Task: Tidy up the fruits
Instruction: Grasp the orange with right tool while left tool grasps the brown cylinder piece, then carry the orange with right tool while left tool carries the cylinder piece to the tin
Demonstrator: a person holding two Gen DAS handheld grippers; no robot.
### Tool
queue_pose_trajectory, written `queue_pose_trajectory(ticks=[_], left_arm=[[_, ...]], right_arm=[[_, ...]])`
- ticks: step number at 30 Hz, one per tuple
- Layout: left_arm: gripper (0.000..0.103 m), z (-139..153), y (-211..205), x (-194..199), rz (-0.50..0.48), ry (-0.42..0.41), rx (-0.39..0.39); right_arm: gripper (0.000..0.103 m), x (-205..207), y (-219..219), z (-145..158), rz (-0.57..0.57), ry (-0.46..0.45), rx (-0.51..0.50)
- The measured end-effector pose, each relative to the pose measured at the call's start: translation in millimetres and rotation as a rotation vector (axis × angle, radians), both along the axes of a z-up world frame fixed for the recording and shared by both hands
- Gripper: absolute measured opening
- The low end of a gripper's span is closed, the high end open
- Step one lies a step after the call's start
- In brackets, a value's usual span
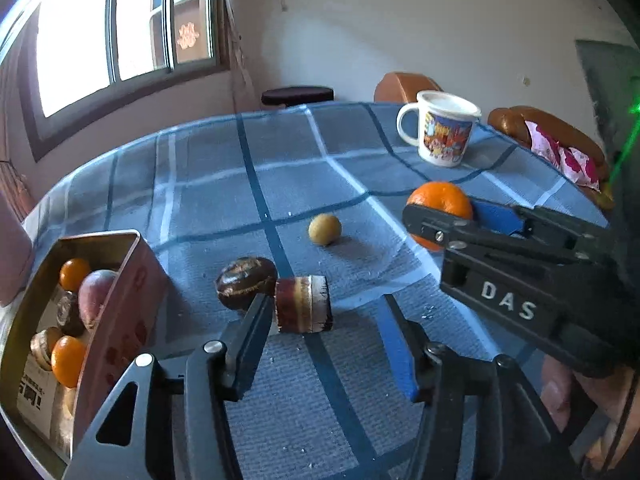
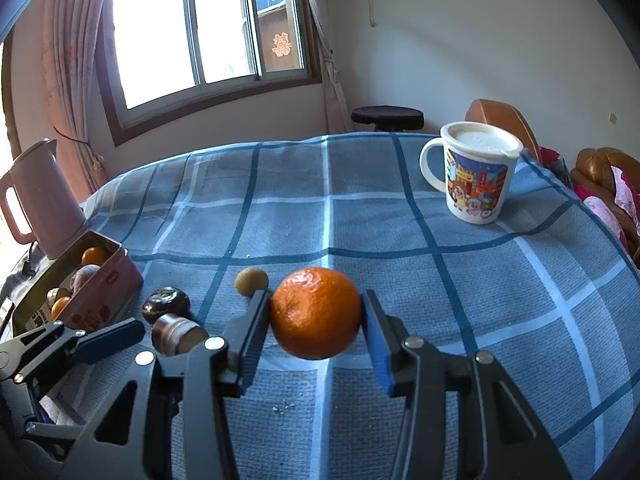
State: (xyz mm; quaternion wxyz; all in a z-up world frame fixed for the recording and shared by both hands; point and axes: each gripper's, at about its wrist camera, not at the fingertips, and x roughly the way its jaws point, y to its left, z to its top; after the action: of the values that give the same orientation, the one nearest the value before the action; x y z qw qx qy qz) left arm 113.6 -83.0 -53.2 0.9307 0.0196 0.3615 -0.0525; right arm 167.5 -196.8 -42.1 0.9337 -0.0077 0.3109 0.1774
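My right gripper [image 2: 317,312] is shut on an orange [image 2: 317,313] and holds it over the checked tablecloth; the orange also shows in the left wrist view [image 1: 439,200]. My left gripper [image 1: 326,312] is open, its jaws around a brown striped cylinder [image 1: 303,309] that lies on the cloth. A dark chestnut-like fruit [image 1: 246,280] sits beside the cylinder, touching the left finger's tip. A small yellow-brown round fruit [image 1: 325,229] lies farther back. A pink tin [image 1: 120,300] at the left holds small oranges, a reddish fruit and other pieces.
A white cartoon mug [image 2: 476,176] with a lid stands at the back right. A pink jug [image 2: 38,196] stands behind the tin [image 2: 104,292]. Brown chairs [image 2: 600,172] and a dark stool [image 2: 387,116] stand beyond the table's edge.
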Motion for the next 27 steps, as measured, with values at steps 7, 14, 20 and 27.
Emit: queue_pose_trajectory(ticks=[7, 14, 20, 27], left_arm=[[0.048, -6, -3, 16, 0.009, 0.046, 0.018], [0.033, -5, 1, 14, -0.001, 0.037, 0.010], [0.033, 3, 3, 4, -0.008, -0.019, 0.003], [0.033, 8, 2, -3, -0.002, -0.067, 0.009]], right_arm=[[0.049, 1, -1, 0, 0.003, 0.000, 0.004], [0.049, 1, -1, 0, 0.008, -0.002, 0.008], [0.049, -2, -2, 1, 0.018, -0.013, 0.023], [0.049, -7, -3, 4, 0.036, -0.039, 0.039]])
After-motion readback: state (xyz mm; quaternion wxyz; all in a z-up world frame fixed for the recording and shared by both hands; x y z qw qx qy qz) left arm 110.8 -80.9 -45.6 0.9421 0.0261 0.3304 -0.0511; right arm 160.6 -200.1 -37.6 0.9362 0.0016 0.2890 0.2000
